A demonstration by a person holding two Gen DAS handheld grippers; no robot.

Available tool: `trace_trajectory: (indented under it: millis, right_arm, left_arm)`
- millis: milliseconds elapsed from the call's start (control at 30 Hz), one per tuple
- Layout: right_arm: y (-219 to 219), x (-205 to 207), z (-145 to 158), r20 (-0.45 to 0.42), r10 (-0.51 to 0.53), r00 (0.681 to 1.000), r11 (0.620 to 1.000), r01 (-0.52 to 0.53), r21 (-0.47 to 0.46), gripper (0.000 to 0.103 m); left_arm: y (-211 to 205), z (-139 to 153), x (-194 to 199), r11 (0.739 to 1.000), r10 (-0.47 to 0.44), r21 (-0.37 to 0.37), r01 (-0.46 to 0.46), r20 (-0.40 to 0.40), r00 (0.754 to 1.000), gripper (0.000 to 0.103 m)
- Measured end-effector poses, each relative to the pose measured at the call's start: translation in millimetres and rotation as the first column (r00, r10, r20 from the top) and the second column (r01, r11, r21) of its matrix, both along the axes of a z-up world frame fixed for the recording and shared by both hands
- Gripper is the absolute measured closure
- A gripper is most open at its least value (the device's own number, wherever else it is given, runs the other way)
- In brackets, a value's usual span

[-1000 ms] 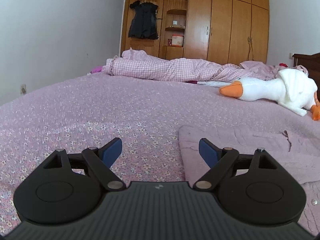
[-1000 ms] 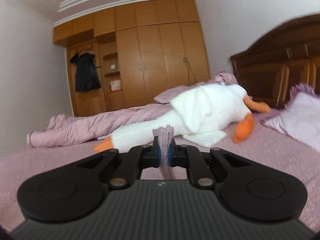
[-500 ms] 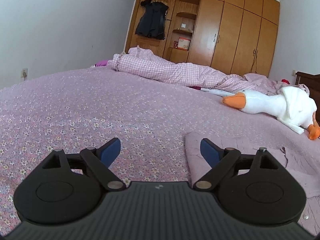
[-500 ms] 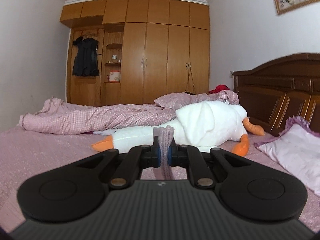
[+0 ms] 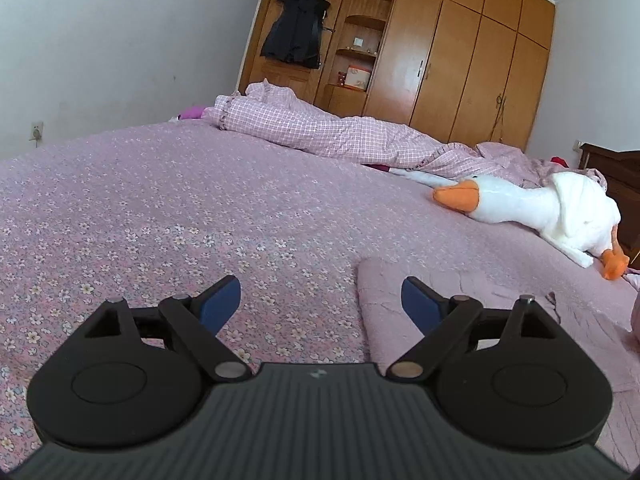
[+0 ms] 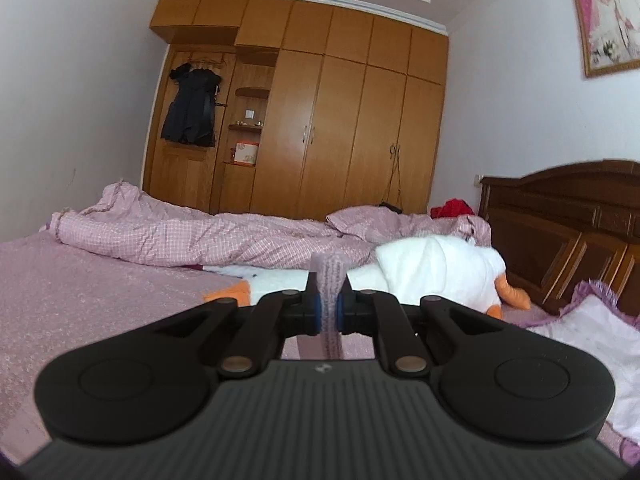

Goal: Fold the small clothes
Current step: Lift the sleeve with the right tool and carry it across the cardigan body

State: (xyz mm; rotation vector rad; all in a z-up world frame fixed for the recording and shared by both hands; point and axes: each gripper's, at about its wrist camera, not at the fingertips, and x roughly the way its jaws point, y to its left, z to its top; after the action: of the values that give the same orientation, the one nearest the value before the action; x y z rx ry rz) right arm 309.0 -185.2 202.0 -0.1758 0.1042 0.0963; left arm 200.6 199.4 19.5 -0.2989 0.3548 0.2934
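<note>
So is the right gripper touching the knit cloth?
Touching. The right wrist view shows the right gripper shut on the knit cloth, both pads pressed against it, no gap.

Garment: pale lilac ribbed knit, matt. Gripper bodies: matt black ribbed plastic, metal pivot pins. Bedspread: floral printed cloth, matt. Wardrobe, 12 o'clock: glossy varnished wood. Goose toy, 2 o'clock: white plush.

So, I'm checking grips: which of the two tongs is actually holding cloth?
The right tongs, shut on a strip of lilac knitted garment. The left tongs are open, empty, above the floral bedspread.
</note>
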Motion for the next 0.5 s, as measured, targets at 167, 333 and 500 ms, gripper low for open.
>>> trace_trajectory:
  millis: [167,333,500]
  right_arm:
    - [16,-1,14,0.019,-0.014,1.0,1.0,0.014,-0.014,0.092]
    - [30,-3,27,0.032,-0.012,0.999,0.999,0.013,-0.037,0.092]
    - [40,-7,27,0.035,-0.006,0.999,0.998,0.008,-0.061,0.092]
  left_arm:
    - [5,-1,-1,0.999,0.015,-0.043,-0.015,-0.003,1.0,0.011]
    - [6,3,-4,0.999,0.014,-0.052,-0.013,0.015,1.0,0.011]
    - [3,3,-4,0.999,-0.002,-0.036,0.002,0.005,1.0,0.011]
